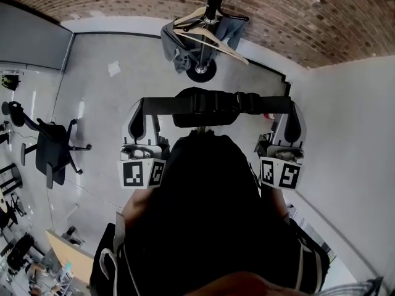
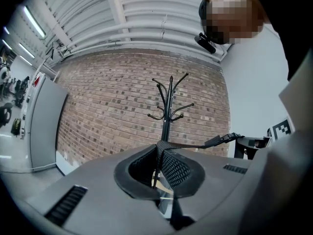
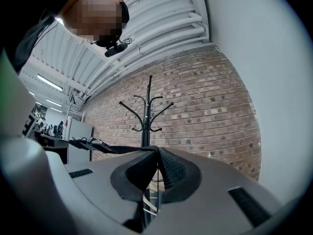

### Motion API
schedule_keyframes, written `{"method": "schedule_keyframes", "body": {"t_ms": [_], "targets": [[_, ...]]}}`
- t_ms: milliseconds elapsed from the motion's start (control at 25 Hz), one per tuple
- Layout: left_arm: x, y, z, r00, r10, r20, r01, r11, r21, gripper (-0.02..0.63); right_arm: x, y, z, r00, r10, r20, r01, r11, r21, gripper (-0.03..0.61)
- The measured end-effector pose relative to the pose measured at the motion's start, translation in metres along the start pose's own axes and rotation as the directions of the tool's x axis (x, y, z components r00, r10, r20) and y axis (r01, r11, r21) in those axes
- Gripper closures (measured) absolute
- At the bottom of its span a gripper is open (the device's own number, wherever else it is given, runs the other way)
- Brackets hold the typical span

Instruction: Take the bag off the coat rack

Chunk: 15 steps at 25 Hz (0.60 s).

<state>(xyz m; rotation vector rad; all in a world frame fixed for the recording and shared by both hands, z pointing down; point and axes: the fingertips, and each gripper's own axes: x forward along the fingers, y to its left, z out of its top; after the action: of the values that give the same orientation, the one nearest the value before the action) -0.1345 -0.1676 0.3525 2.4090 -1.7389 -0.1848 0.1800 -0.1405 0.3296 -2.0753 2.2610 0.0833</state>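
The black bag (image 1: 203, 202) hangs below and behind both grippers, off the coat rack. The left gripper (image 1: 145, 108) and right gripper (image 1: 294, 108) are each clamped tight on its strap (image 1: 216, 103), which runs taut between them. Straight ahead, well beyond the jaws, stands the coat rack (image 2: 168, 109), carrying hangers (image 1: 213, 39) and a grey garment (image 1: 174, 47).

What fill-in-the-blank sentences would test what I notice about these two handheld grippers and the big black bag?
The left gripper and right gripper are both shut on one black woven ___.
The large black fabric bag hangs beneath it, near the person; the black metal coat rack stands by a wall of ___.
On that rack hang pale clothes ___ and a grey garment.
Missing words: strap; brick; hangers.
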Motion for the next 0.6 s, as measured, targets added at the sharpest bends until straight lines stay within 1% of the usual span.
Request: {"method": "schedule_keyframes", "body": {"t_ms": [240,400,600], "targets": [[0.008,0.000,-0.002,1.000,-0.030,-0.009,0.030,0.999,-0.026,0.591,0.003,-0.001,0.007,1.000,-0.027,0.017,0.027,0.999,-0.021,0.557],[0.015,-0.001,0.006,0.998,-0.047,0.030,0.048,0.998,-0.040,0.591,0.003,0.001,0.005,0.999,-0.032,0.014,0.033,0.999,-0.015,0.557],[0.021,0.000,-0.001,0.999,-0.040,0.005,0.040,0.999,0.004,0.591,0.007,-0.005,0.008,0.999,-0.022,0.026,0.023,0.999,-0.041,0.557]]}}
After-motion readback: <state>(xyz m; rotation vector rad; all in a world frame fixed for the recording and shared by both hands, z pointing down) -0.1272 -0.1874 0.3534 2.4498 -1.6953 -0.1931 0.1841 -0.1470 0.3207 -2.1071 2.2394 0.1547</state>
